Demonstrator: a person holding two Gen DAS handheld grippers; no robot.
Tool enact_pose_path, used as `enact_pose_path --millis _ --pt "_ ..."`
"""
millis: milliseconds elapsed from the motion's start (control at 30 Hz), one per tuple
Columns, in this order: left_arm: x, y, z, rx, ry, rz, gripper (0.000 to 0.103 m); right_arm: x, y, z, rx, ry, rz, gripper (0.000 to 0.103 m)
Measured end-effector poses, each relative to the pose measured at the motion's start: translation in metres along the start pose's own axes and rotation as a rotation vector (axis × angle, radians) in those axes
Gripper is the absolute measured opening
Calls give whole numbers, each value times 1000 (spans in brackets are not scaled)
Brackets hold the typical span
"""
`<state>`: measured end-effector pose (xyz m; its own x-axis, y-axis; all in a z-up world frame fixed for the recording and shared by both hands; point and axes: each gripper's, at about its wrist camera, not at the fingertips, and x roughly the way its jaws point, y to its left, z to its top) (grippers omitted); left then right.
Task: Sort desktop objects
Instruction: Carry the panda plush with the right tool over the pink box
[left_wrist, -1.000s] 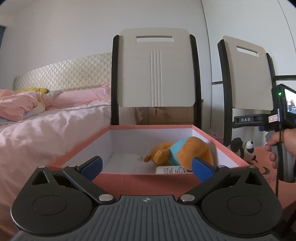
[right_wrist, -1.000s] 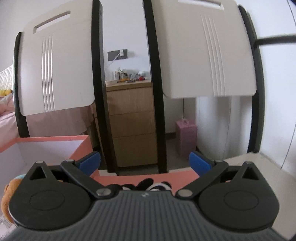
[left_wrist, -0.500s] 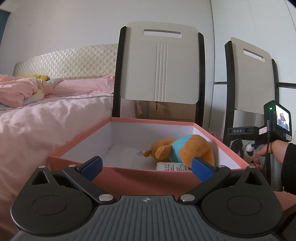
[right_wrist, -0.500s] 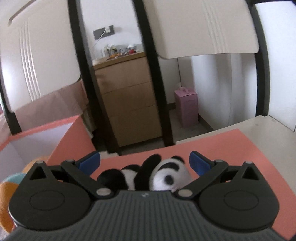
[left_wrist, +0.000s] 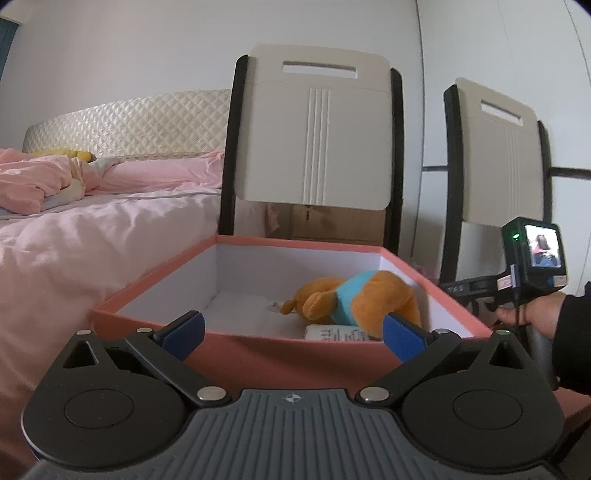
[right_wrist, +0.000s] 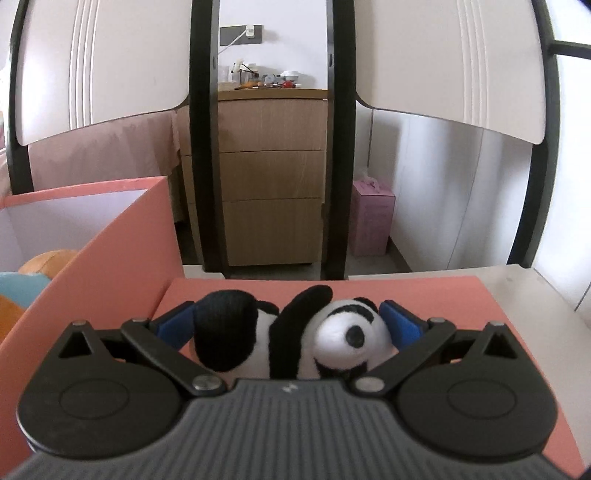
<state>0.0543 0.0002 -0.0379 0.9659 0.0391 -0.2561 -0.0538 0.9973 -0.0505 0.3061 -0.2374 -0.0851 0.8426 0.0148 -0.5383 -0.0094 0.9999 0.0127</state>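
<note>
A pink box (left_wrist: 258, 343) with white inside walls holds an orange plush dog with a blue shirt (left_wrist: 354, 299) and a small white packet (left_wrist: 338, 334). My left gripper (left_wrist: 293, 330) is open and empty in front of the box's near wall. In the right wrist view a black-and-white plush panda (right_wrist: 291, 332) lies on a pink sheet (right_wrist: 461, 306), to the right of the box (right_wrist: 110, 266). My right gripper (right_wrist: 288, 325) is open, with its blue fingers on either side of the panda. Whether they touch it I cannot tell.
Two white chairs with black frames (left_wrist: 314, 140) (left_wrist: 502, 155) stand behind the table. A bed with pink covers (left_wrist: 92, 221) lies to the left. A wooden drawer unit (right_wrist: 273, 177) and a pink carton (right_wrist: 371, 218) stand on the floor beyond.
My right gripper has dropped down and forward around the panda, which now sits between its fingers. My left gripper has pulled back and risen a little; it stays open.
</note>
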Motion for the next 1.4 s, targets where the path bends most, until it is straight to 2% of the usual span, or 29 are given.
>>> enact_pose_path --millis 433,867,1133,1400 --pt "0 -3 -1 13 6 5 103 7 -3 5 21 38 20 103" --pt "-3 -7 -2 28 -7 9 103 -9 -18 8 113 41 33 99" --pt "-5 -9 -2 41 -15 16 103 -40 -26 19 138 -51 33 99" --pt "-6 -11 -1 53 -23 24 103 -95 -5 42 139 -202 139 99"
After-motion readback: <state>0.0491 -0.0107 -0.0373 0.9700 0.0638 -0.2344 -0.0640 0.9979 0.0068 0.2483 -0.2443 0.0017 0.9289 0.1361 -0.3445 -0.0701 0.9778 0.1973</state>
